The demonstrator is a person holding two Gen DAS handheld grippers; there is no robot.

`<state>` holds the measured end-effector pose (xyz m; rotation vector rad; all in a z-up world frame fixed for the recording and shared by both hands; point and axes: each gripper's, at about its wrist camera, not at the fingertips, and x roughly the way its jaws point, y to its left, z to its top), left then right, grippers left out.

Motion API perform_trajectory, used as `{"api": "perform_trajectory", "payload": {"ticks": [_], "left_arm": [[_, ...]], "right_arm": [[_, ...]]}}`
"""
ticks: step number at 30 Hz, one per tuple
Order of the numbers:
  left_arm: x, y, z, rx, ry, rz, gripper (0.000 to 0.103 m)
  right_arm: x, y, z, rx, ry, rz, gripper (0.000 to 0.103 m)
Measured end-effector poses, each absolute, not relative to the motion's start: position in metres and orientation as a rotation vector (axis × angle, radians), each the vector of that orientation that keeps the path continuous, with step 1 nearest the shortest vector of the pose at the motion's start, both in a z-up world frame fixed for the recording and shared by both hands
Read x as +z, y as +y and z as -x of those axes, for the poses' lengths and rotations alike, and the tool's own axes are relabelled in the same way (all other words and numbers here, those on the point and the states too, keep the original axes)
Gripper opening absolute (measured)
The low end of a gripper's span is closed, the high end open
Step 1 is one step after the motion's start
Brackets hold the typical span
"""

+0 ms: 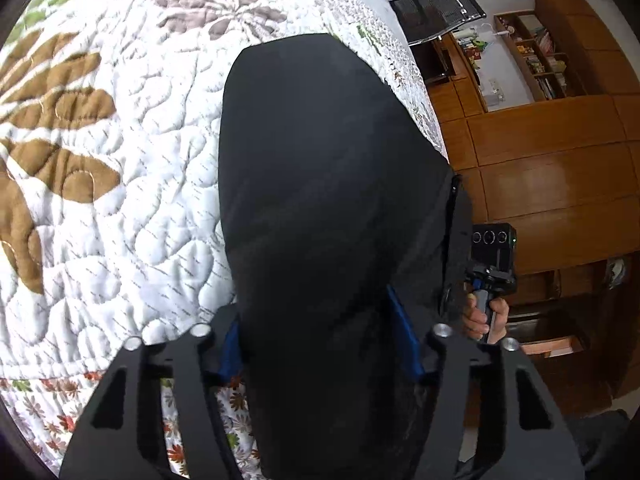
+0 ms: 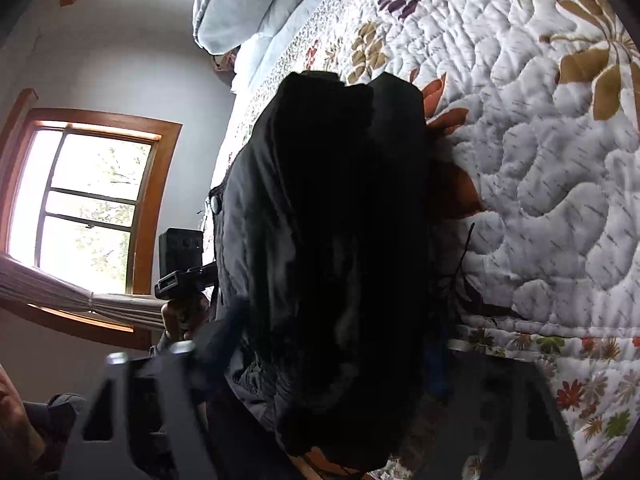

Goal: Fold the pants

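Note:
Black pants (image 1: 320, 184) lie lengthwise on a white quilted bedspread (image 1: 120, 200) near the bed's edge. My left gripper (image 1: 320, 344) is shut on the near end of the pants; the cloth bunches between its blue pads (image 1: 404, 332). In the right wrist view the pants (image 2: 340, 216) hang bunched and fill the middle, with a button (image 2: 216, 203) at their left edge. My right gripper (image 2: 336, 364) is shut on the pants too; its fingertips are mostly hidden by cloth. Each view shows the other gripper beside the pants: the right one (image 1: 492, 272) and the left one (image 2: 180, 268).
The floral quilt (image 2: 540, 160) covers the bed. Light blue pillows (image 2: 248, 4) lie at its head. A wooden cabinet wall (image 1: 552, 160) with shelves and a black chair (image 1: 436, 4) stand past the bed edge. A window (image 2: 88, 200) is on the other side.

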<state>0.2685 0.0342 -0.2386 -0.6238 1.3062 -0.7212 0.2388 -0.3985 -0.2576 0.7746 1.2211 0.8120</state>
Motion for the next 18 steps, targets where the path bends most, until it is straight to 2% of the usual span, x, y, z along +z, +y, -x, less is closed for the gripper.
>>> {"api": "perform_trajectory", "payload": {"ticks": [3, 8, 12, 18], "left_arm": [[-0.23, 0.029, -0.266, -0.704, 1.286, 0.583, 0.047], [-0.213, 0.026, -0.263, -0.687, 1.24, 0.532, 0.032], [-0.192, 0.03, -0.263, -0.689, 1.188, 0.504, 0.025], [-0.173, 0.065, -0.28, -0.659, 1.142, 0.507, 0.024]], "right_arm": [[-0.251, -0.398, -0.236, 0.814, 1.205, -0.749, 0.048], [-0.232, -0.389, -0.234, 0.821, 1.183, -0.7, 0.036], [-0.215, -0.378, -0.239, 0.837, 1.167, -0.677, 0.033], [-0.184, -0.334, -0.274, 0.884, 1.145, -0.627, 0.033]]}}
